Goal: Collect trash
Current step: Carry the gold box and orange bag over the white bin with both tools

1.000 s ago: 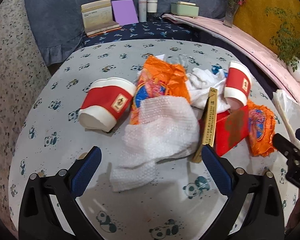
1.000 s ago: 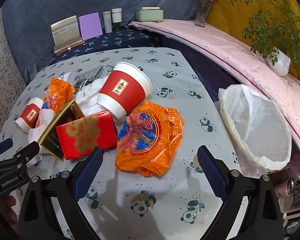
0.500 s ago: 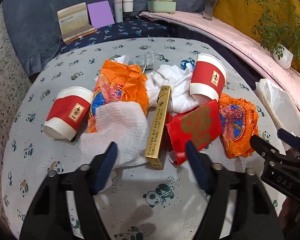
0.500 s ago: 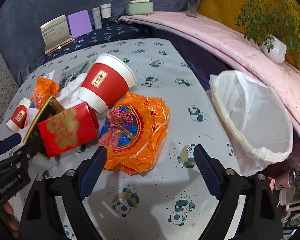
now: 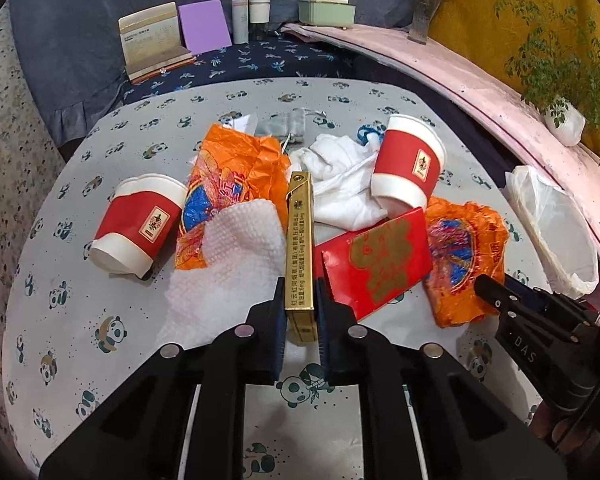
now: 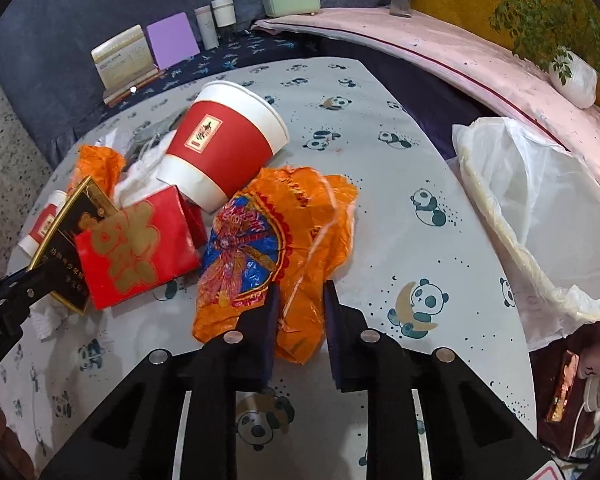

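A pile of trash lies on the panda-print table (image 5: pixel 132 320). My left gripper (image 5: pixel 299 312) is shut on the near end of a long gold box (image 5: pixel 299 248). Beside it lie a red packet (image 5: pixel 376 264), two red paper cups (image 5: pixel 138 224) (image 5: pixel 410 164), white bubble wrap (image 5: pixel 236 256) and white tissue (image 5: pixel 340 184). My right gripper (image 6: pixel 298 316) is shut on the near edge of an orange wrapper (image 6: pixel 276 248). A second orange wrapper (image 5: pixel 228 184) lies at the left of the pile. The right gripper also shows at the right of the left wrist view (image 5: pixel 500 296).
A bin lined with a white bag (image 6: pixel 540 216) stands past the table's right edge. At the back, a box (image 5: pixel 152 40), a purple card (image 5: pixel 204 26), two jars (image 5: pixel 252 16) and a green box (image 5: pixel 326 10). A pink ledge (image 6: pixel 460 52) with plants runs right.
Both grippers moved forward and closed. The left one closed on the gold box, the right one on the orange wrapper.
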The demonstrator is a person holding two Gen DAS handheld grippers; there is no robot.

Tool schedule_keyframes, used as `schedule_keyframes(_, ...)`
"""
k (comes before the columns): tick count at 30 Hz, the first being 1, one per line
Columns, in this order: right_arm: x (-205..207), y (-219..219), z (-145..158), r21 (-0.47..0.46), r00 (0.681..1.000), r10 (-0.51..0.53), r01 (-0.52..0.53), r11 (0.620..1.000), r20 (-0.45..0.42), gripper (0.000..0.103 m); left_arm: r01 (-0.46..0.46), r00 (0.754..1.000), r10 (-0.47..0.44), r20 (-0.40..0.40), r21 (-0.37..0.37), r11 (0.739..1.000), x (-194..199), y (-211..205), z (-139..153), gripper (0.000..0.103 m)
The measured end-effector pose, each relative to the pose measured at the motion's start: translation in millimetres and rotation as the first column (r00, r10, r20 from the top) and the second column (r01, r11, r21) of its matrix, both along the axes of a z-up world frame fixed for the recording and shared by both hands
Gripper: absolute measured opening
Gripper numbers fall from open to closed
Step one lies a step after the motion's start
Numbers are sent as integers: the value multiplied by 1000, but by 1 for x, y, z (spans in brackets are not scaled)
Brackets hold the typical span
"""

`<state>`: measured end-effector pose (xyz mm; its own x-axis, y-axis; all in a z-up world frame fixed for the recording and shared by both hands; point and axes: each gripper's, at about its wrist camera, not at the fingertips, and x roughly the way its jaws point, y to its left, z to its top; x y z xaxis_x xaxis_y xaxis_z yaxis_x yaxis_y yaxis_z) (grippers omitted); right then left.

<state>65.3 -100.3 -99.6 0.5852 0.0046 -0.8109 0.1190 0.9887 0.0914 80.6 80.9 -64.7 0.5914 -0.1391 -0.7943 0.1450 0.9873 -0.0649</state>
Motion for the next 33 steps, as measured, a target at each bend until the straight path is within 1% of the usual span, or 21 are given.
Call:
schedule_keyframes(5,-10,-6,26,16,998,-2,1,1000,59,10,2,999,-1,40,-14,1000,-9,-3,21,13)
schedule_keyframes(10,-24,-17,52,20,992,-22,19,1000,122,10,22,996,-20,82,-24,999,-18,-16,42,13)
schedule_keyframes(16,-40,-42,77,27,982,-61,57,998,177,10,84,990,-79,119,-38,996,-26,-46,62,13)
schedule_keyframes(20,-48,-64,85,28,974,-103,100,995,203,10,143,983,-136,127,-48,989,-28,-78,69,13)
schedule_keyframes(24,-57,-93,90,37,961,-169,165,986,218,10,208,970,-199,140,-46,977,-29,-114,74,13)
schedule_keyframes(31,-66,-146,90,26,934,-270,272,962,233,10,323,940,-315,132,-51,945,-24,-183,72,13)
schedule_keyframes(33,-67,-161,88,29,927,-295,297,954,233,10,355,928,-347,136,-42,934,-23,-204,70,13)
